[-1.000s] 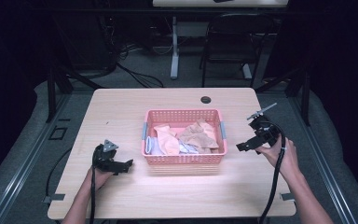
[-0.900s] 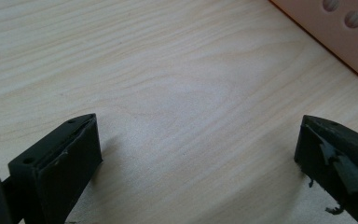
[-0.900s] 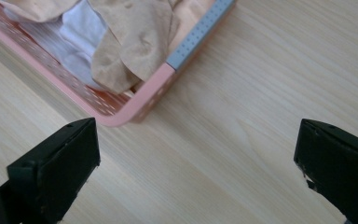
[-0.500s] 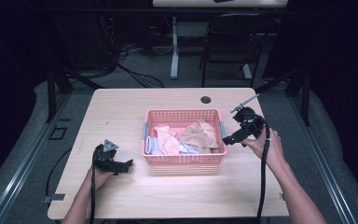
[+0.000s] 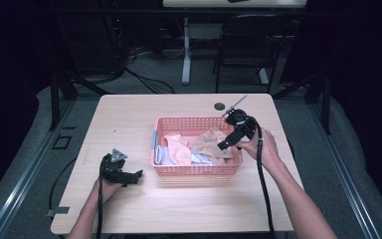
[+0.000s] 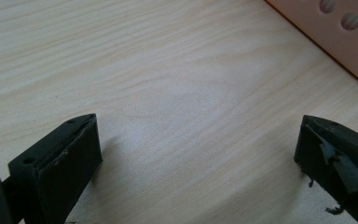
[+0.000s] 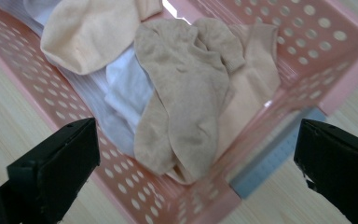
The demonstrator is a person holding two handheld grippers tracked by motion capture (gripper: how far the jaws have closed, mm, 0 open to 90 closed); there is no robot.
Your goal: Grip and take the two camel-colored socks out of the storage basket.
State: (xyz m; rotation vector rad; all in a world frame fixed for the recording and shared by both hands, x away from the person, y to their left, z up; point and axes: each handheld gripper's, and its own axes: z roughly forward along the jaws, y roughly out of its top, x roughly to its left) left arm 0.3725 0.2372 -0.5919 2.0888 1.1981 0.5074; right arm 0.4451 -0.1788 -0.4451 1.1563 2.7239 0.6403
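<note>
Dark floor and chair legs are lying behind a pale wooden counter [image 5: 129,124], where a pink basket [image 5: 197,171] is sitting near the middle, slightly toward the right edge. Socks are piled inside it: a tan sock [image 7: 186,93] is draped on top at the right end, a peach sock [image 7: 88,32] is lying toward the left end, and white fabric [image 7: 126,88] is showing between them. Nothing is lying on the bare wood beside the basket, so the emptying appears to be at its very start, with every sock left to lift out.

The right claw [image 5: 235,135] is hanging over the basket's right end, released, with its jaws standing wide apart and angled down toward the tan sock, not touching it. By the look of it, this is a reach for a first pick.

The left claw [image 5: 130,176] is resting low near the counter's left front, released as well, jaws apart over bare wood just beside the basket's left wall and holding nothing.
</note>
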